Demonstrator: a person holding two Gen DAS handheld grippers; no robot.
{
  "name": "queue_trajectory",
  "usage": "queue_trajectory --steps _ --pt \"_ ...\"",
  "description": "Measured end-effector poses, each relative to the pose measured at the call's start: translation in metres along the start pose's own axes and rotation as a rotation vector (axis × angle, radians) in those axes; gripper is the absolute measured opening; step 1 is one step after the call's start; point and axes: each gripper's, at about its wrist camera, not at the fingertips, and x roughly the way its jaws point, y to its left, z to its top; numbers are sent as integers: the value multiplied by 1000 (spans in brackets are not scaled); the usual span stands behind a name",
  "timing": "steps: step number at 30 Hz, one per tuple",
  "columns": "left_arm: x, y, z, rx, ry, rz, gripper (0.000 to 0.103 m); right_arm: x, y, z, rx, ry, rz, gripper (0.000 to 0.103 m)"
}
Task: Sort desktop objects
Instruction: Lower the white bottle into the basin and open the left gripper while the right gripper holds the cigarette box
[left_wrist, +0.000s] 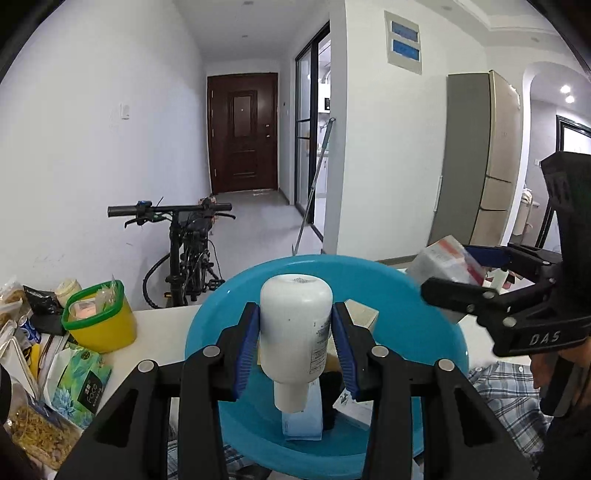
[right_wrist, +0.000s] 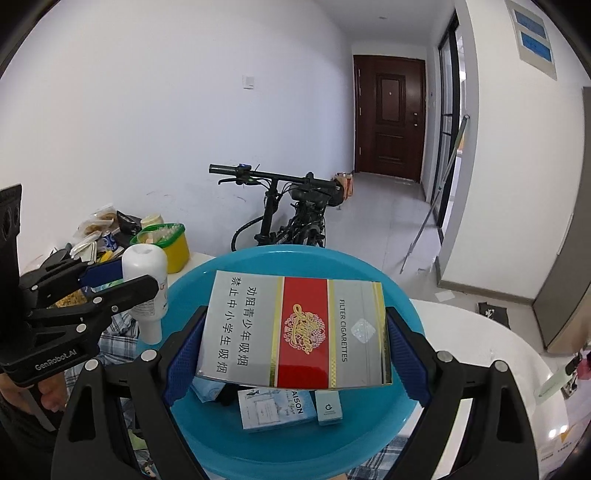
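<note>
Left tool (left_wrist: 295, 343) grips a white bottle (left_wrist: 295, 332), cap down.

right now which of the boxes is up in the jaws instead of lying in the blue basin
The silver-and-red cigarette carton, clamped in the right gripper above the blue basin. The pale blue boxes lie loose inside it.

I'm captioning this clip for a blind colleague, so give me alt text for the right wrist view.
The right tongs clamp a silver and red cigarette carton above a blue basin holding small boxes. At left, the left tongs grip a white bottle upside down; a bicycle stands behind by the wall.
</note>
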Motion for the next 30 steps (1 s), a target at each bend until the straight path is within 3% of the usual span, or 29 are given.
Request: queue_trajectory --steps 13,30 --pt "15 0 -9 16 29 41 42 10 -5 -2 12 31 23 88" --pt "14 1 -7 6 37 24 42 11 2 -4 -9 39 22 88"
